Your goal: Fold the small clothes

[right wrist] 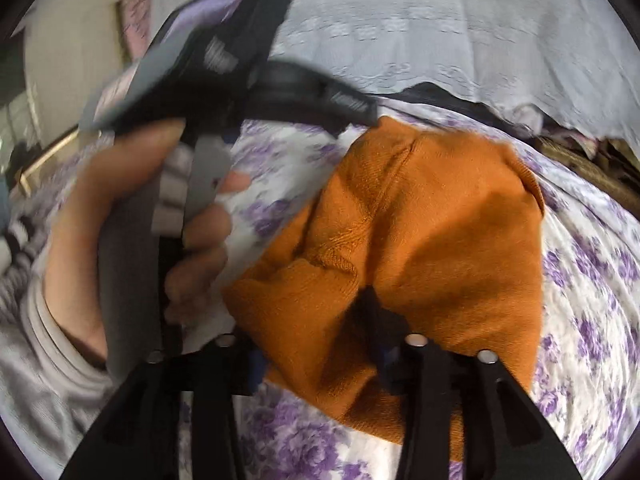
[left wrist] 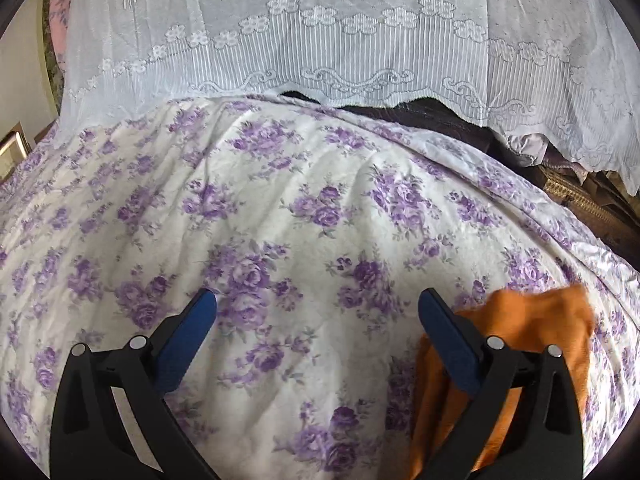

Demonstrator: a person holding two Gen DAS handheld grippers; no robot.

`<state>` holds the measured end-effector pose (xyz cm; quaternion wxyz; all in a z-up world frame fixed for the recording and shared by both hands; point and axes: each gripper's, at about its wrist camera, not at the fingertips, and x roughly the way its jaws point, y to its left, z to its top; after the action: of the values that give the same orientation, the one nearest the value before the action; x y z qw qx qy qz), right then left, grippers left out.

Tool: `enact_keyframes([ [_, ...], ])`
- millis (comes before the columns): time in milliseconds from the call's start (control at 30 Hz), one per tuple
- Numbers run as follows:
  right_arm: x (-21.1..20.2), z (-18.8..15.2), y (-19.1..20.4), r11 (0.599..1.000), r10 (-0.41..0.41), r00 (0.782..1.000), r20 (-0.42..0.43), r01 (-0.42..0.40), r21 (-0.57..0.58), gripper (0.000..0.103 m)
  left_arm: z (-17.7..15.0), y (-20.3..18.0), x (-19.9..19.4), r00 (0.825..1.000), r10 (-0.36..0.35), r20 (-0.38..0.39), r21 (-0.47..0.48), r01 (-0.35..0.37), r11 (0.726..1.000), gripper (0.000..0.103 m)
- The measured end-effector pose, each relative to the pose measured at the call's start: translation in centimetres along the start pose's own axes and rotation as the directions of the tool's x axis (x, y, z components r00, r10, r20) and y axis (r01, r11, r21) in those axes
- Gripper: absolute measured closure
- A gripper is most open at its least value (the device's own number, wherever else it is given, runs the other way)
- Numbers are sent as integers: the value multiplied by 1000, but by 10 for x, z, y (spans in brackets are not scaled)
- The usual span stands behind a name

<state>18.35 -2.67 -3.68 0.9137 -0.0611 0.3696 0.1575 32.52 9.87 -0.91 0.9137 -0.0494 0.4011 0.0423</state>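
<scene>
An orange knit garment (right wrist: 420,220) lies bunched on the purple-flowered bedsheet (right wrist: 592,280). In the right wrist view it drapes over my right gripper (right wrist: 316,320). The jaws stand apart, the cloth sags loosely between them and it hides the tips. My left gripper (left wrist: 316,304) is open wide over bare sheet (left wrist: 280,200), with nothing between its blue pads (left wrist: 204,304). A corner of the orange garment (left wrist: 540,328) shows behind its right finger. A hand (right wrist: 132,216) grips the left gripper's handle at the left of the right wrist view, blurred.
White lace fabric (left wrist: 320,40) hangs across the back of the bed. Dark clutter and a woven basket (left wrist: 580,196) sit past the bed's right edge. A wooden frame (left wrist: 12,148) stands at the far left. Striped cloth (right wrist: 16,240) lies by the sleeve.
</scene>
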Motion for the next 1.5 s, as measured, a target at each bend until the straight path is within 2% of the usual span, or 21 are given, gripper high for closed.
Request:
enact_keyframes([
  [100, -6, -2, 4, 998, 35, 999, -24, -36, -53, 38, -1, -2, -16, 1000, -3, 28, 37, 2, 999, 4],
  [267, -38, -3, -25, 988, 153, 988, 8, -153, 23, 40, -16, -16, -31, 999, -12, 35, 154, 7, 988, 4],
  [367, -55, -7, -53, 979, 154, 986, 56, -160, 129, 54, -31, -26, -31, 1000, -5, 19, 213, 1, 977, 4],
  [467, -46, -18, -75, 953, 214, 977, 24, -214, 214, 64, -51, -39, -26, 1000, 12, -3, 291, -11, 957, 4],
  [500, -37, -23, -80, 959, 194, 980, -30, -183, 218, 82, -61, -45, -21, 999, 29, -13, 325, -24, 945, 4],
  [567, -29, -33, -86, 969, 137, 988, -69, -120, 215, 103, -78, -51, -17, 996, 90, 21, 353, -91, 931, 4],
  [633, -25, -41, -113, 913, 253, 966, -57, -218, 345, 103, -84, -51, -24, 993, 104, 48, 364, -114, 924, 4],
  [700, -30, -44, -124, 873, 297, 954, -37, -256, 416, 103, -82, -46, -35, 996, 75, 49, 352, -87, 932, 4],
  [767, -44, -39, -122, 878, 263, 965, 4, -241, 413, 103, -75, -42, -48, 997, 23, 68, 328, -44, 944, 4],
  [800, -52, -29, -120, 896, 220, 975, 32, -215, 388, 97, -71, -40, -54, 996, 7, 84, 314, -33, 949, 4],
  [867, -60, -9, -117, 922, 137, 987, 83, -158, 352, 96, -62, -39, -65, 993, -48, 108, 275, 16, 961, 4],
  [967, -31, 21, -131, 923, 78, 995, 59, -95, 374, 92, -59, -51, -53, 992, -122, 24, 303, 109, 947, 4],
  [1067, 25, 30, -164, 894, 76, 997, -21, -59, 445, 103, -80, -65, -24, 999, -34, -26, 362, 41, 931, 4],
  [1200, 50, 23, -210, 760, 206, 973, 107, -228, 609, 103, -82, -62, -24, 999, -47, -22, 324, 52, 945, 4],
  [1233, 44, 23, -218, 766, 144, 981, 127, -192, 613, 103, -83, -60, -23, 998, -55, -29, 315, 61, 947, 4],
  [1267, 34, 20, -225, 785, -16, 994, 107, -54, 617, 96, -82, -58, -24, 998, -60, -33, 309, 67, 949, 4],
  [1300, 30, 18, -230, 776, -63, 992, 106, -18, 630, 96, -82, -57, -24, 997, -64, -34, 304, 71, 950, 4],
  [1367, 18, 6, -245, 718, 44, 985, 165, -146, 680, 97, -82, -56, -26, 997, -66, -29, 300, 72, 951, 4],
  [1400, 7, 2, -242, 719, 81, 978, 194, -192, 668, 97, -83, -54, -28, 997, -67, -25, 299, 71, 952, 4],
  [1467, -19, 3, -221, 796, 42, 981, 191, -148, 586, 97, -85, -55, -33, 998, -66, -12, 305, 67, 950, 4],
  [1500, -20, 6, -215, 804, 61, 982, 181, -156, 573, 97, -87, -55, -36, 998, -60, -4, 310, 59, 949, 4],
])
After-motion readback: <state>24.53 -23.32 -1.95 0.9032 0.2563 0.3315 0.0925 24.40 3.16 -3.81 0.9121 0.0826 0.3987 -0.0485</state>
